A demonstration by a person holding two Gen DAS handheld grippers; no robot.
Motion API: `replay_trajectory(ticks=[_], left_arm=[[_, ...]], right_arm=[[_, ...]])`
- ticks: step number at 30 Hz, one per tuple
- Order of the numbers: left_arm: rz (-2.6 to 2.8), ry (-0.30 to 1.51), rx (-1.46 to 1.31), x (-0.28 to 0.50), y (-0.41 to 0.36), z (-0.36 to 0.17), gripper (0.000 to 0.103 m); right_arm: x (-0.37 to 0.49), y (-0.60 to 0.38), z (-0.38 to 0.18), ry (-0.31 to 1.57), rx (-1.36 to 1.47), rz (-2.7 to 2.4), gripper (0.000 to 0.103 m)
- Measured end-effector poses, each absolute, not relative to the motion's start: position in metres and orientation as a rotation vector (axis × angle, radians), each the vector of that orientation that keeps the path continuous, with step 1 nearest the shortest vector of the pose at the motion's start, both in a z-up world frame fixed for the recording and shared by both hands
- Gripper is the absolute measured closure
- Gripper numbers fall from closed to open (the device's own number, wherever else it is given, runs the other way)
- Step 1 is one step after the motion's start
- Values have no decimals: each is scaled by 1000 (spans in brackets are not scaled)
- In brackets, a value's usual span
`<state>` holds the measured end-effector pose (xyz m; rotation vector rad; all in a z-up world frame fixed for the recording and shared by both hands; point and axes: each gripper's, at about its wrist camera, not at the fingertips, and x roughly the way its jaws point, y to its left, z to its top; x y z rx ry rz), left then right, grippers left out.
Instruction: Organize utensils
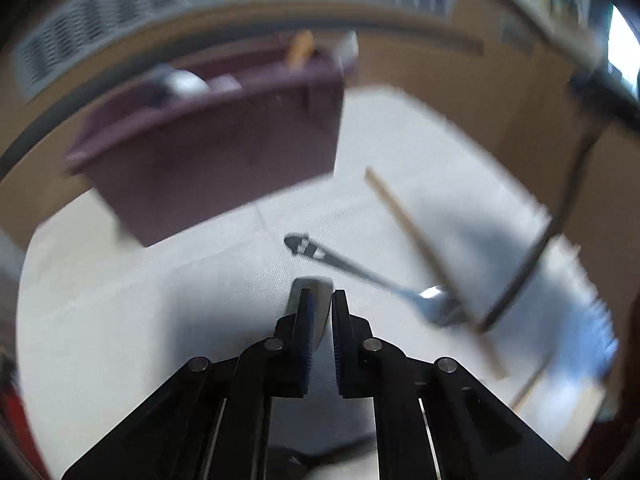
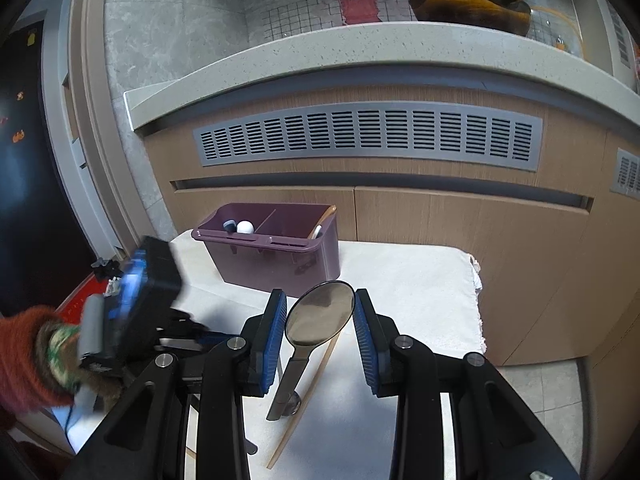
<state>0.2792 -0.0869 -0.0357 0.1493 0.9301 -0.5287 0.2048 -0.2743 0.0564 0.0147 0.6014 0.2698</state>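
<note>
A purple utensil caddy (image 2: 276, 250) stands at the far left of a white cloth (image 2: 420, 280), with a few utensils in its compartments; it also shows blurred in the left wrist view (image 1: 224, 148). My left gripper (image 1: 320, 300) is shut on a flat metal handle (image 1: 318, 312). My right gripper (image 2: 320, 300) is open around a large metal spoon (image 2: 316, 326), bowl upright between the pads; what holds the spoon I cannot tell. A fork (image 1: 400, 288) and a wooden chopstick (image 1: 424, 256) lie on the cloth. The chopstick also shows under the spoon (image 2: 316, 384).
A wooden cabinet (image 2: 440, 220) with a grey vent stands behind the table. A counter above carries a dark pan (image 2: 472, 4). The left hand's gripper body (image 2: 140, 304) sits at the table's left edge. A black cable (image 1: 532, 248) crosses the right.
</note>
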Motion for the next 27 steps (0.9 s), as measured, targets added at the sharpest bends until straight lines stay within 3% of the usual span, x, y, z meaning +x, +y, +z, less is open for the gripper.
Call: replay_trajectory(ticks=[4, 9, 10, 14, 21, 27], left_arm=[[-488, 823, 2, 261, -55, -12, 95], [-579, 885, 125, 261, -58, -16, 93], [-646, 914, 162, 265, -67, -22, 89], [-721, 963, 299, 275, -82, -41, 58], [-679, 1008, 465, 297, -105, -58, 57], [-657, 1066, 361, 311, -106, -58, 59]], right_arm=[[210, -263, 59, 613, -23, 270, 71], [208, -251, 58, 620, -60, 290, 71], [207, -250, 57, 625, -61, 292, 71], [208, -249, 53, 652, -63, 296, 71], [206, -255, 47, 669, -86, 292, 71], [211, -260, 41, 678, -52, 288, 71]])
